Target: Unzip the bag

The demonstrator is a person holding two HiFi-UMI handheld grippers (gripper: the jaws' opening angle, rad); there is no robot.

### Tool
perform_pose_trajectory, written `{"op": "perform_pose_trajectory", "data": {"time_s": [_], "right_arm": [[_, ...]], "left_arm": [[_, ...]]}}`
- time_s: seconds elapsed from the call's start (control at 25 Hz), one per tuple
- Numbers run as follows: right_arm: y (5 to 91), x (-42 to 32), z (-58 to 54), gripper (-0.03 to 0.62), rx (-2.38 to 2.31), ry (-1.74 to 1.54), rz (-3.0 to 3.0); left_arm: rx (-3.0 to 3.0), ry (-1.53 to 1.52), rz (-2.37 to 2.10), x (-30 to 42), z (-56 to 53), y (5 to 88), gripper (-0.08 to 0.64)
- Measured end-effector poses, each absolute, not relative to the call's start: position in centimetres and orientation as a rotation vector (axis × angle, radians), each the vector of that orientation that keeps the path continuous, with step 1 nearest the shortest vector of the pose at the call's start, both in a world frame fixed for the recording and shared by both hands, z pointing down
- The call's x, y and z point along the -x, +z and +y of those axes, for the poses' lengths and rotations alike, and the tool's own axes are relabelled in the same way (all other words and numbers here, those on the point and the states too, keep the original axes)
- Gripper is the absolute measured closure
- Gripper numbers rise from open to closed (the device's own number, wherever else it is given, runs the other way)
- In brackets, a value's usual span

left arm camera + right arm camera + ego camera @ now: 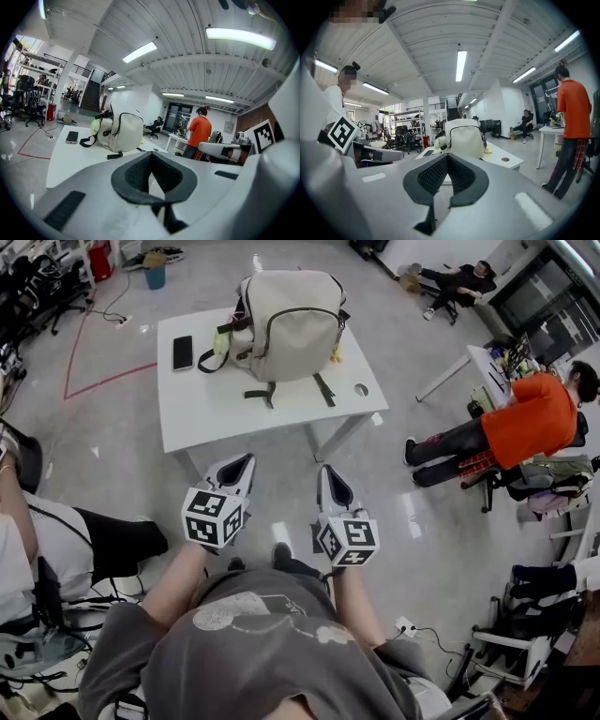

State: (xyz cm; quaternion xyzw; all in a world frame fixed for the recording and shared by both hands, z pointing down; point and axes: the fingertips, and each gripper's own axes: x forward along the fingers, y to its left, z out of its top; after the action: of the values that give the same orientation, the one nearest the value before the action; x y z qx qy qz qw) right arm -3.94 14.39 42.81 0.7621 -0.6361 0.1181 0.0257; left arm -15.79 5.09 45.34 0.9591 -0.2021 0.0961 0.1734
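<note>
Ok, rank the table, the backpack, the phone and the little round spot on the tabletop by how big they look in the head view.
Largest to smallest:
1. table
2. backpack
3. phone
4. round spot
All share one tabletop, so nearness hardly skews this.

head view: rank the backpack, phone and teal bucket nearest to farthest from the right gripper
1. backpack: middle of the white table, roughly straight ahead of the right gripper.
2. phone: lying flat on the table's left side, beside the backpack.
3. teal bucket: on the floor beyond the table's far left corner.
</note>
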Motion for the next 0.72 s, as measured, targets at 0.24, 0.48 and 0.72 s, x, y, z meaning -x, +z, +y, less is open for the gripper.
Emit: {"op": "perform_pose_trajectory", "data": {"time_s": [0.24, 0.48, 0.72], "right_arm": [[43.4, 4.2, 14.9, 0.592, -2.393, 0.383, -1.916], [44.7, 0.9, 13.1, 0.592, -2.403, 0.402, -1.915], [45.2, -3.9, 8.6, 0.592, -2.349, 0.417, -2.004]], "left_arm": [[-2.693, 0.292, -0.538, 15.8, 4.6, 46.6, 0.555], [-2.685, 0.271, -0.550, 13.5, 2.7, 47.5, 0.555], [-2.690, 0.258, -0.625, 9.3, -0.7, 47.2, 0.555]]}}
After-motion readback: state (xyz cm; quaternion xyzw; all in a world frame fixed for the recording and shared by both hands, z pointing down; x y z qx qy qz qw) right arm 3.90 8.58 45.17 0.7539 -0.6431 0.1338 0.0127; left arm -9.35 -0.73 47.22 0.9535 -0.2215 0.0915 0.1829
